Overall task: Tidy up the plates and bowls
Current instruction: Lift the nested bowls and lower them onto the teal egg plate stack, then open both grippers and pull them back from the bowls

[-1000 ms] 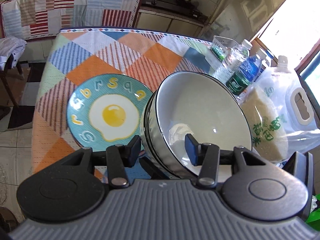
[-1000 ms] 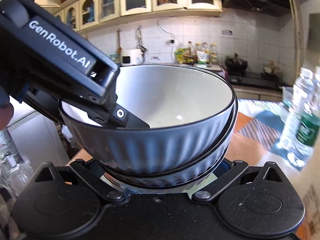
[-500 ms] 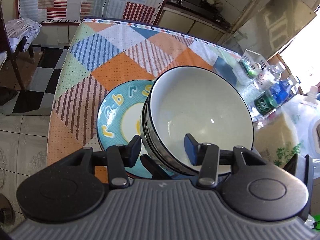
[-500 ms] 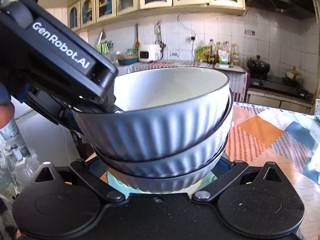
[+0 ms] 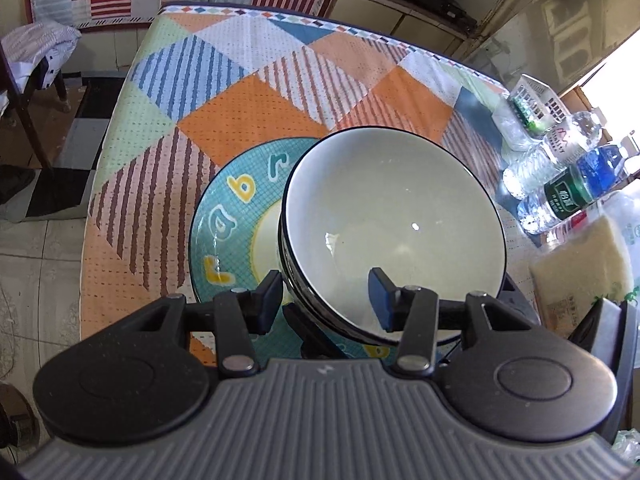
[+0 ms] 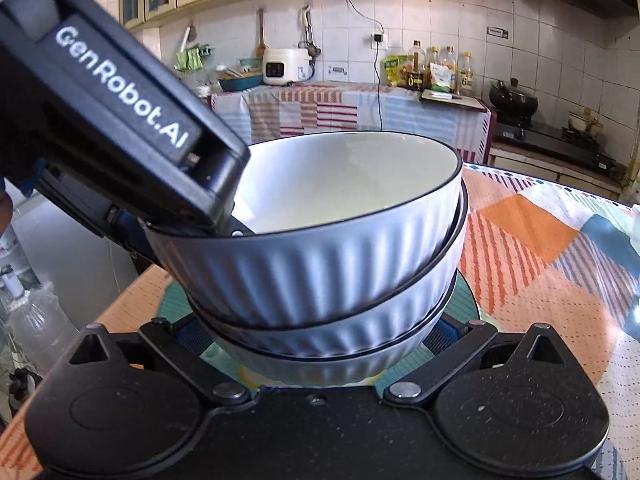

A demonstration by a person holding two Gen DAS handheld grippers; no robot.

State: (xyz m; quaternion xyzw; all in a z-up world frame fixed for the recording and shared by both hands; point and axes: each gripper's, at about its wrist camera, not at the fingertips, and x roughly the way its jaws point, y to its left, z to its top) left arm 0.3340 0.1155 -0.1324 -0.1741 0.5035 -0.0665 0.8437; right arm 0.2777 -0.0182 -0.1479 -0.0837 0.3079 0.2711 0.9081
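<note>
A stack of grey ribbed bowls (image 5: 392, 232) with cream insides is over a teal plate (image 5: 236, 216) with yellow and white letters on the patchwork tablecloth. My left gripper (image 5: 326, 300) straddles the near rim of the top bowl, one finger (image 5: 380, 296) inside and one outside, jaws fairly wide. In the right wrist view the stack (image 6: 340, 256) fills the middle above the plate (image 6: 464, 292). My right gripper (image 6: 320, 340) holds the lowest bowl between its fingers; the tips are hidden. The left gripper body (image 6: 120, 120) reaches in from the left.
Water bottles (image 5: 560, 184), a white basket (image 5: 536, 100) and a bag of rice (image 5: 584, 264) stand along the table's right side. A chair with cloth (image 5: 32, 52) is off the left edge. A counter with a rice cooker (image 6: 286, 66) and a stove are behind.
Both grippers have carried the bowl stack leftward and down over the teal plate, covering its egg picture. The grips look unchanged.
</note>
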